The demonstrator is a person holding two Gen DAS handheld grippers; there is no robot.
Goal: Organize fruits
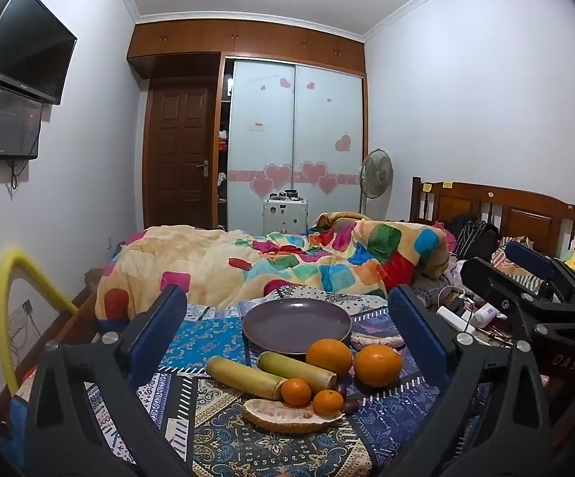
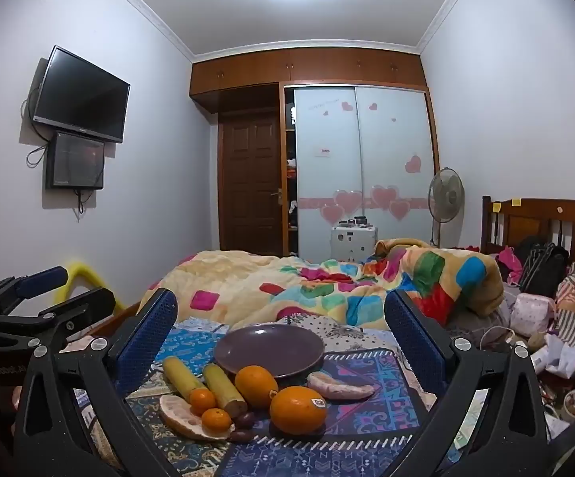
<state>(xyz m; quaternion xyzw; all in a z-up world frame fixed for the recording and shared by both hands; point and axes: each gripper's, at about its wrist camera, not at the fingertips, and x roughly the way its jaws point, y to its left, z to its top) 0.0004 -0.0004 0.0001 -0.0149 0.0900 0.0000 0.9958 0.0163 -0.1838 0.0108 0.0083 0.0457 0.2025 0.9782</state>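
An empty purple plate rests on a patterned cloth on the bed. In front of it lie two large oranges, two small tangerines, two yellow sugarcane pieces, pomelo segments and dark dates. My left gripper is open, its blue pads wide on either side of the fruit, well short of it. My right gripper is open too, empty, framing the plate and fruit from the right.
A crumpled multicoloured blanket is heaped behind the plate. Clutter, cables and bags crowd the right by the wooden headboard. A yellow hoop stands at the left bed edge. Wardrobe, fan and wall screens are far off.
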